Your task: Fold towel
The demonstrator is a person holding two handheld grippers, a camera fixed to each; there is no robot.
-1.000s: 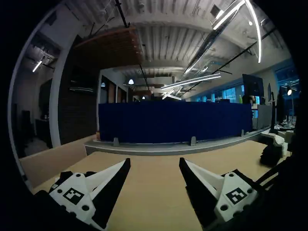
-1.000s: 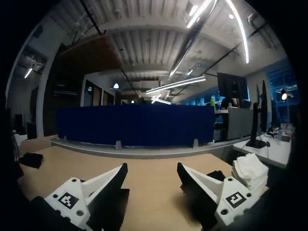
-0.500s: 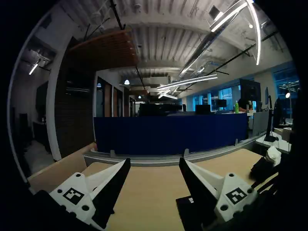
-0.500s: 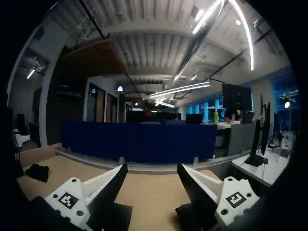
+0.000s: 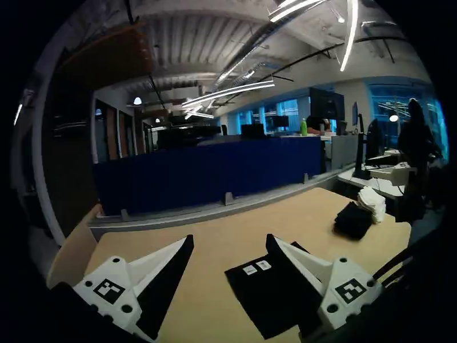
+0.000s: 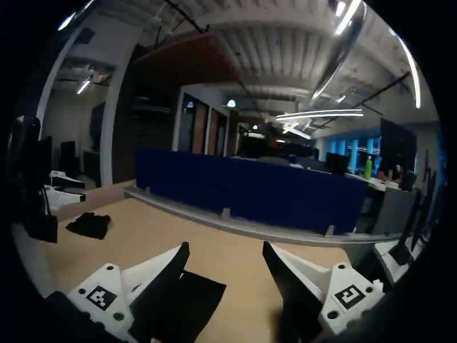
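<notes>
A black towel lies flat on the wooden table, with small white tags near its far corner. In the left gripper view, my left gripper hovers open above the table; its right finger overlaps the towel's edge and nothing is between the fingers. The right gripper view has the same black towel low under the left finger, and my right gripper is open and holds nothing.
A folded black cloth and a white folded towel sit at the table's far right corner. A crumpled black cloth lies at the table's left. A blue partition backs the table. Desks with monitors stand to the right.
Both views have swung and tipped down toward the table. The flat black towel has come into view under the fingers. Both grippers stayed open.
</notes>
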